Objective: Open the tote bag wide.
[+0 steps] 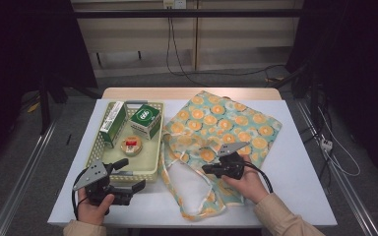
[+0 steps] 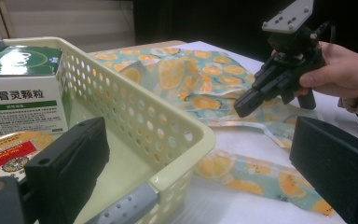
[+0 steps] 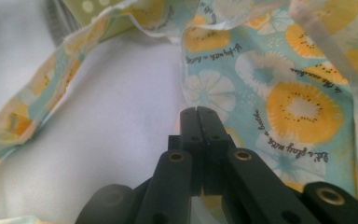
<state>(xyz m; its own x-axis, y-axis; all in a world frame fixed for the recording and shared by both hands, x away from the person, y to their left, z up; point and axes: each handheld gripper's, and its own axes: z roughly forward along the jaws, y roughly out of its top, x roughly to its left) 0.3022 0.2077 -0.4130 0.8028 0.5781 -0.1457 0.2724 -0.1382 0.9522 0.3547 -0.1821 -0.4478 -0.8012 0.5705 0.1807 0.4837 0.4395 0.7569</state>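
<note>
A tote bag (image 1: pixel 226 123) printed with orange slices lies flat on the white table, its handles and mouth toward me. My right gripper (image 1: pixel 205 169) hovers low over the bag's near edge by the mouth. Its jaws are shut together, and in the right gripper view (image 3: pixel 197 112) I see nothing between them, the fabric (image 3: pixel 298 102) just beyond. My left gripper (image 1: pixel 130 176) is open at the front right corner of a pale yellow basket (image 1: pixel 150 169). In the left gripper view (image 2: pixel 198 126) the basket's rim (image 2: pixel 186 135) runs between the wide jaws without touching the pads.
The basket holds a green and white box (image 1: pixel 112 123), a squarer green box (image 1: pixel 146 120) and a small round tin (image 1: pixel 131 145). Bare white table lies right of the bag and along the front edge. Dark frames and cables stand beyond the table.
</note>
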